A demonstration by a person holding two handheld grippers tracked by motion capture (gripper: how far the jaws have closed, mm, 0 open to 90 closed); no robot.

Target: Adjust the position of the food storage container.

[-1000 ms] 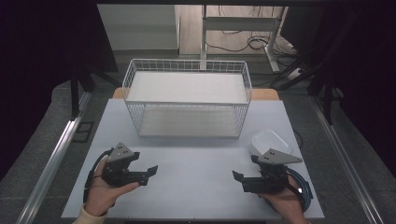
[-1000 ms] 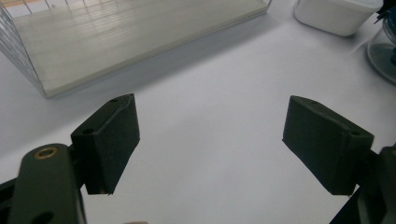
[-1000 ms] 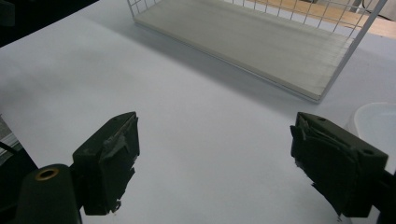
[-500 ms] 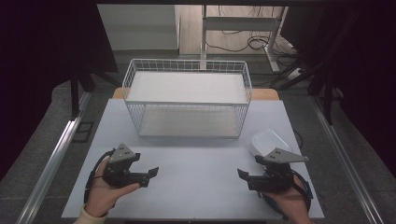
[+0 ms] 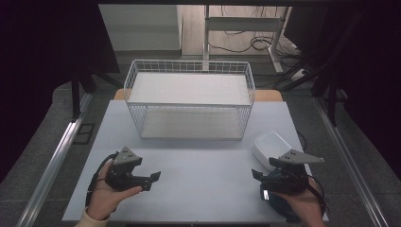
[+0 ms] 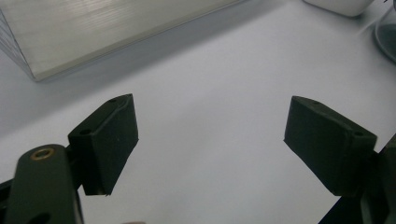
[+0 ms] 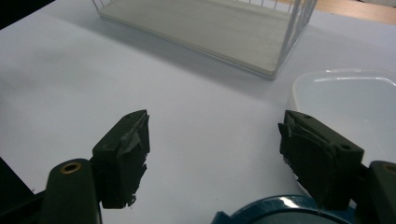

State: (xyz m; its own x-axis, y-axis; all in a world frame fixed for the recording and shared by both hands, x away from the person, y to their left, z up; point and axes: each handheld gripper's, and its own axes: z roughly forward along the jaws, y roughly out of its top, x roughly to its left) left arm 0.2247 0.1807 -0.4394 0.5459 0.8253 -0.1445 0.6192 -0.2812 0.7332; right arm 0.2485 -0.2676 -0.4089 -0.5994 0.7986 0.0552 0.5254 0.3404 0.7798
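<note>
High view first: the white tub (image 5: 270, 145) sits on the near right part of the table (image 5: 198, 161), open side up, just ahead of the right gripper (image 5: 259, 176) and partly tucked under its grey plate. Nothing can be seen inside it from here. Right gripper view puts the tub's rounded rim (image 7: 348, 100) just beyond and beside the right-hand jaw, with the other jaw over bare tabletop. Those jaws stand well apart and have just been closing a little, yet nothing lies between them. A blue round object (image 7: 275, 212) peeks in at the bottom edge of that view, right under the gripper; what it is I cannot tell.

Over on the other side, the left gripper (image 5: 151, 178) rests low over the table in the person's hand, jaws spread wide, gripping nothing. Bare white surface lies between them in the left gripper view (image 6: 210, 154).

Further back stands the white wire basket (image 5: 189, 101), well apart from both grippers, with a pale board as its floor.

My read: this is the approach, with the right hand lining up on the tub and no grasp made yet. Next it needs to swing so one jaw goes inside the wall and the other outside, then pinch the rim firmly. A thin, smooth wall may slip or tip the tub, so a squared-up, steady bite matters.
</note>
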